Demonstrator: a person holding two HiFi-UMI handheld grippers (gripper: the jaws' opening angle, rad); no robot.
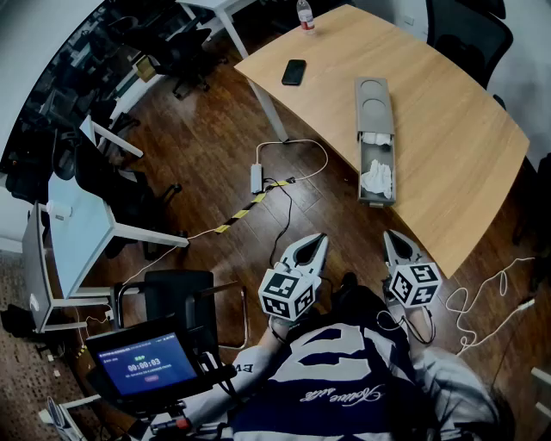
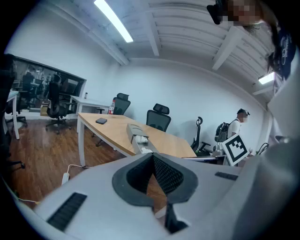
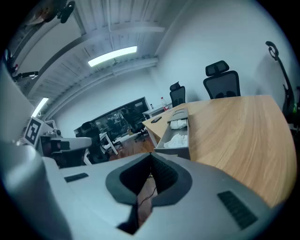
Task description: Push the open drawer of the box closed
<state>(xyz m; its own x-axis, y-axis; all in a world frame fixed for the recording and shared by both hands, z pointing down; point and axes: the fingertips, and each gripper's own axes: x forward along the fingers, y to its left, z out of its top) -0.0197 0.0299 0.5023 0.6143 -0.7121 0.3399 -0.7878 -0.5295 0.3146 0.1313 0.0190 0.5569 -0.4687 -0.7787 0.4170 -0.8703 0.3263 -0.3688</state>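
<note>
A long grey box (image 1: 374, 102) lies on the wooden table (image 1: 448, 146). Its drawer (image 1: 377, 177) stands pulled out toward the table's near edge, with white crumpled cloth (image 1: 376, 178) inside. Both grippers hang off the table, near the person's chest. The left gripper (image 1: 316, 240) and the right gripper (image 1: 388, 234) point toward the table, each with jaws together and nothing between them. The left gripper view shows the shut left gripper (image 2: 153, 156) with the box (image 2: 135, 129) far ahead. From the right gripper (image 3: 151, 155), shut too, the drawer front (image 3: 174, 151) lies ahead.
A black phone (image 1: 294, 71) and a bottle (image 1: 305, 15) sit at the table's far end. A power strip (image 1: 256, 178) and cables lie on the wood floor. A black chair (image 1: 176, 297), a timer screen (image 1: 143, 364) and a small glass table (image 1: 79, 231) stand left.
</note>
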